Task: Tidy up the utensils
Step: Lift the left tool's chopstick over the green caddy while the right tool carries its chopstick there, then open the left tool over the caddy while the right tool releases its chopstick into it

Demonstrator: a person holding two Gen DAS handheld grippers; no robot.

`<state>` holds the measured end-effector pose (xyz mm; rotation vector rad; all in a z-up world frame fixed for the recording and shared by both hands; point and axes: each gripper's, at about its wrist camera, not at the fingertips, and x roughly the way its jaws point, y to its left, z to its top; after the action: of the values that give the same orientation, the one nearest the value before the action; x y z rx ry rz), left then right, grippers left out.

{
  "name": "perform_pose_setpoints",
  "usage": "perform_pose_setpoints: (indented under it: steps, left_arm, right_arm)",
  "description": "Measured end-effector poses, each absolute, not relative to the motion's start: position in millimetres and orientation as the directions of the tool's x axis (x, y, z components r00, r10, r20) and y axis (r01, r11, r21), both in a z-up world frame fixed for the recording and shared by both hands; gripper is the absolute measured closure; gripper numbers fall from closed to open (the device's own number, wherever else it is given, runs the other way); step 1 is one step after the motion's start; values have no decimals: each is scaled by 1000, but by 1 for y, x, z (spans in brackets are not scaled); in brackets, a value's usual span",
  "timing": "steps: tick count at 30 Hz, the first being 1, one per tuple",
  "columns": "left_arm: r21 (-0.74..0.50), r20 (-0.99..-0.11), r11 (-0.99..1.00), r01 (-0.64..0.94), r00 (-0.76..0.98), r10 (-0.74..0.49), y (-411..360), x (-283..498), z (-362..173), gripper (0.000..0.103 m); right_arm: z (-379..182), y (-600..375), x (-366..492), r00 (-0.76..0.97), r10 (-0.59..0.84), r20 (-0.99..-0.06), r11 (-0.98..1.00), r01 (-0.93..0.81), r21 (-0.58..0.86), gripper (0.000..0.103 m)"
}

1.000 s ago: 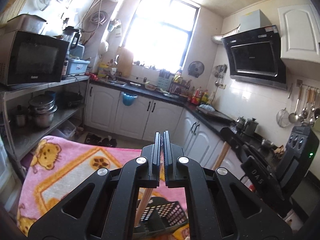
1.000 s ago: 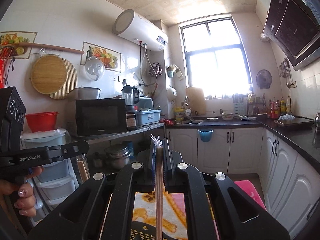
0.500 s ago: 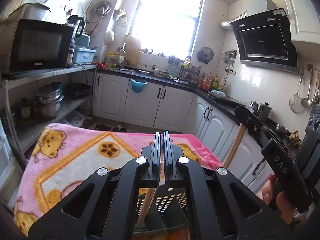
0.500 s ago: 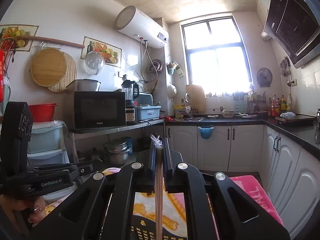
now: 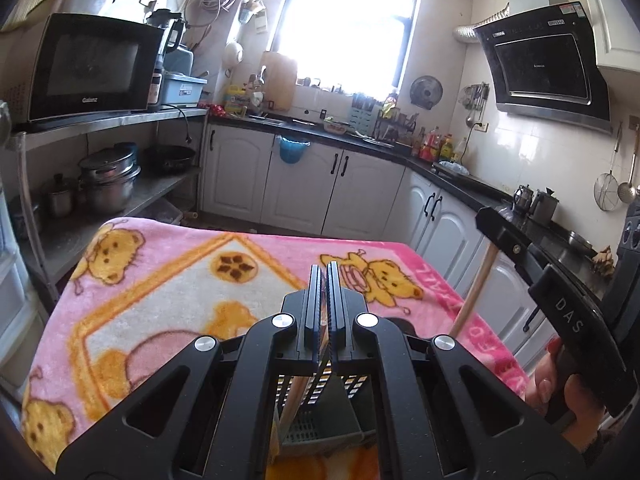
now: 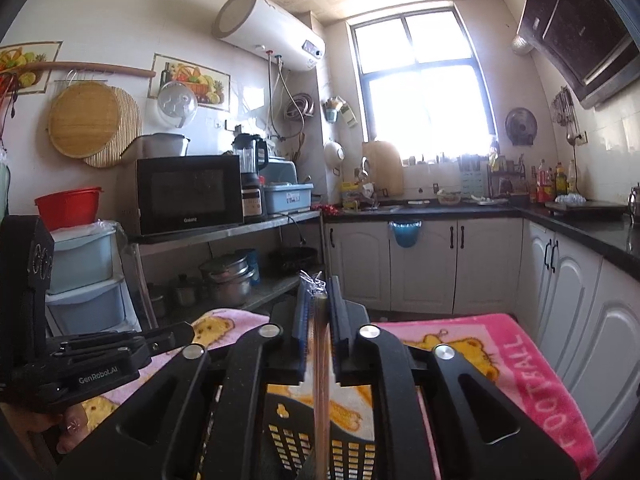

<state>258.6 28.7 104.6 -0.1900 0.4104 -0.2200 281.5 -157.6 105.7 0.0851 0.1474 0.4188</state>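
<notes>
Two hand-held grippers are hovering over a table that is wearing a pink blanket (image 5: 168, 280) with yellow bears on it. The left gripper (image 5: 325, 300) is staying fully clenched, its two jaws pressed together, and a pair of wooden chopsticks (image 5: 294, 396) is hanging down under them into a black perforated utensil basket (image 5: 320, 420) which is standing on the blanket, close under the camera. Whether the jaws are pinching the top of these chopsticks I cannot tell, because the jaws themselves are hiding that place. The right gripper (image 6: 319, 320) is showing a narrow gap between its jaws; they have just been opening. A second pair of chopsticks (image 6: 321, 368), brown and blurred, is standing upright in this gap, with a bit of clear wrapper sticking out at the top, and its lower end is going down into the same black basket (image 6: 288, 436). The pads are looking slightly apart from the sticks, so the grasp is appearing released. In the left wrist view the right gripper is also seen at the right edge, held by a hand (image 5: 560, 392), with a light wooden stick (image 5: 476, 292) sloping down from it toward the blanket. Behind the table white kitchen cabinets (image 5: 304, 184) and a microwave (image 5: 92, 68) on a metal shelf are standing.
</notes>
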Motion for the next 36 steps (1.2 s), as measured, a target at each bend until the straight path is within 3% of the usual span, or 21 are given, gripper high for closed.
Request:
perform_pose_setpoints:
  steps: [2, 6, 13, 15, 17, 27, 32, 36]
  left_arm:
    - [-223, -380, 959, 172, 891, -248, 29, 258, 103, 102]
    - [-226, -380, 960, 167, 892, -245, 30, 253, 101, 102]
    - [-221, -384, 961, 164, 892, -240, 30, 242, 101, 101]
    - [-217, -387, 964, 156, 893, -232, 30, 240, 102, 95]
    - [-225, -391, 962, 156, 890, -236, 33, 238, 102, 82]
    - [-234, -397, 966, 114, 895, -202, 47, 221, 102, 49]
    - [-241, -393, 964, 110, 898, -200, 50, 213, 102, 31]
    - [-250, -389, 961, 113, 898, -207, 51, 207, 102, 23]
  right_arm:
    - [102, -158, 278, 903, 409, -131, 911, -396, 119, 75]
    - [100, -158, 269, 902, 408, -141, 912, -395, 110, 72]
    - [99, -165, 258, 895, 410, -176, 911, -394, 119, 57]
    - [99, -167, 254, 896, 406, -180, 913, -389, 119, 55]
    - [100, -168, 249, 894, 409, -181, 912, -395, 112, 48]
    - [101, -174, 228, 883, 414, -221, 910, -402, 98, 32]
    - [94, -182, 221, 886, 393, -247, 919, -380, 102, 30]
    - [89, -187, 216, 892, 365, -265, 931, -355, 89, 28]
